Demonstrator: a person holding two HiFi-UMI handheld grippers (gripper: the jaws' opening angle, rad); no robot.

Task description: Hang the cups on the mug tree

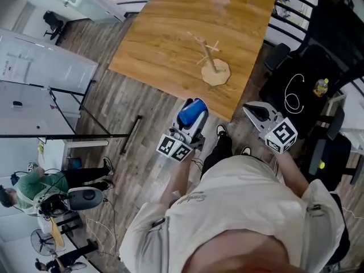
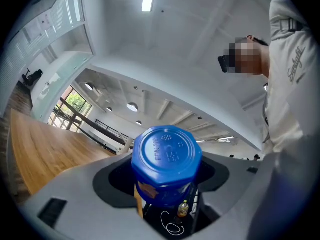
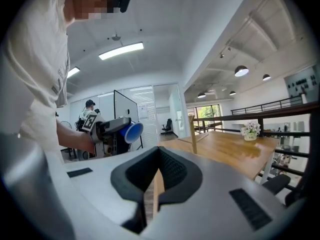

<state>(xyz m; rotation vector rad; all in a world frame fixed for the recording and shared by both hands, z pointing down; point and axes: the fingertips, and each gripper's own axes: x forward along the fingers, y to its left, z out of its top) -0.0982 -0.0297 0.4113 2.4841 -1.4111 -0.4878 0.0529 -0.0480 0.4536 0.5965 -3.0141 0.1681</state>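
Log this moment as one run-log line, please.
left gripper: shut on blue cup | right gripper: shut, empty | mug tree: bare, on table

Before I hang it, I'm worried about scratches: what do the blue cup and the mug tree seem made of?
The blue cup looks like moulded plastic, faintly glossy, with raised lettering on its base. The mug tree looks like pale matt wood by its tan colour; any varnish can't be told.

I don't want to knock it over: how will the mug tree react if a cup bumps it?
The mug tree looks light, with a thin wooden stem and pegs, so it probably slides or tips easily. Its flat base is wide, which should help. It appears to stand unfixed on the smooth table.
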